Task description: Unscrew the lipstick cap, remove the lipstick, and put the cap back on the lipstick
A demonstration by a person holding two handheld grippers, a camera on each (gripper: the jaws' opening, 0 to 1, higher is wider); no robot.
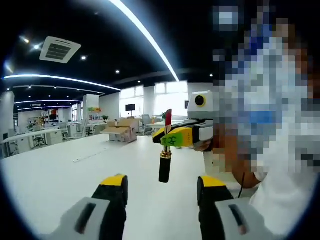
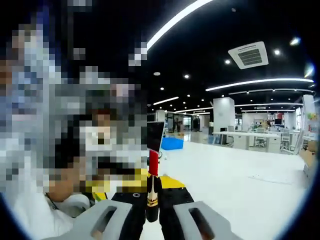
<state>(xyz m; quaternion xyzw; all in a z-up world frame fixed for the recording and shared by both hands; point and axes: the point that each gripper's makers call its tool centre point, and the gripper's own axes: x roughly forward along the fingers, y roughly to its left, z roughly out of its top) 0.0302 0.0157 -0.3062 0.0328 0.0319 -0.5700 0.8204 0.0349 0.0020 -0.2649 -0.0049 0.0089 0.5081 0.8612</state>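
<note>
The lipstick (image 1: 165, 160) stands upright in the air, uncapped, with its red tip up, a gold band and a black base. My right gripper (image 1: 173, 138) comes into the left gripper view from the right, shut on the lipstick's middle. In the right gripper view the same lipstick (image 2: 152, 185) rises between my right gripper (image 2: 152, 202) jaws, which are pressed on its black base. My left gripper (image 1: 164, 183) sits just below and in front of the lipstick's base, open with nothing between its yellow-tipped fingers (image 1: 115, 181). No cap is in sight.
A long white table (image 1: 70, 170) stretches below both grippers. A cardboard box (image 1: 122, 131) stands at its far end. The person holding the grippers is close at the right (image 1: 280, 190). Office desks and chairs (image 2: 250, 140) stand far behind, and a blue bin (image 2: 172, 143).
</note>
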